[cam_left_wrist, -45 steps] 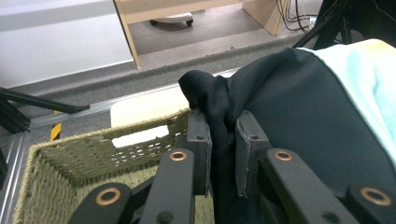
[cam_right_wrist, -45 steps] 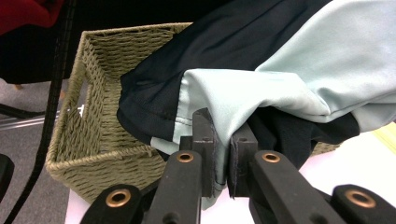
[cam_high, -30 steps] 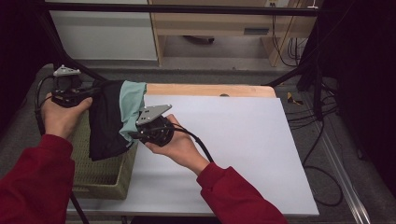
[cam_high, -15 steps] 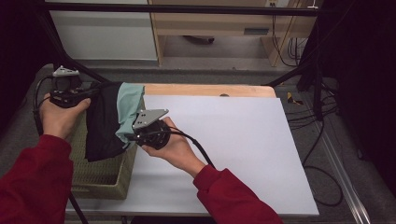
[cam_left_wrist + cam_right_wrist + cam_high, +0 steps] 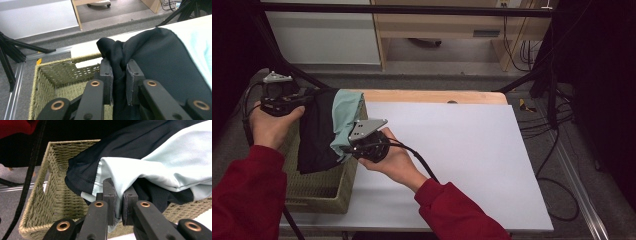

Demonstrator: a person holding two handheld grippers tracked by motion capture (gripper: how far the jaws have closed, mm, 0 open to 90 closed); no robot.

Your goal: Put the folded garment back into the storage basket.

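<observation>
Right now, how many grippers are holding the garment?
2. The left gripper pinches the garment by its black edge over the basket. The right gripper pinches its pale green part, nearer the table.

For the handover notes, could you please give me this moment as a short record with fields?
held item: garment, black with pale green panels
left gripper: shut on a black fold
right gripper: shut on a pale green edge
garment position: hanging between the grippers, above the basket
basket: woven, at the table's left edge
basket contents: hidden behind the cloth
</observation>
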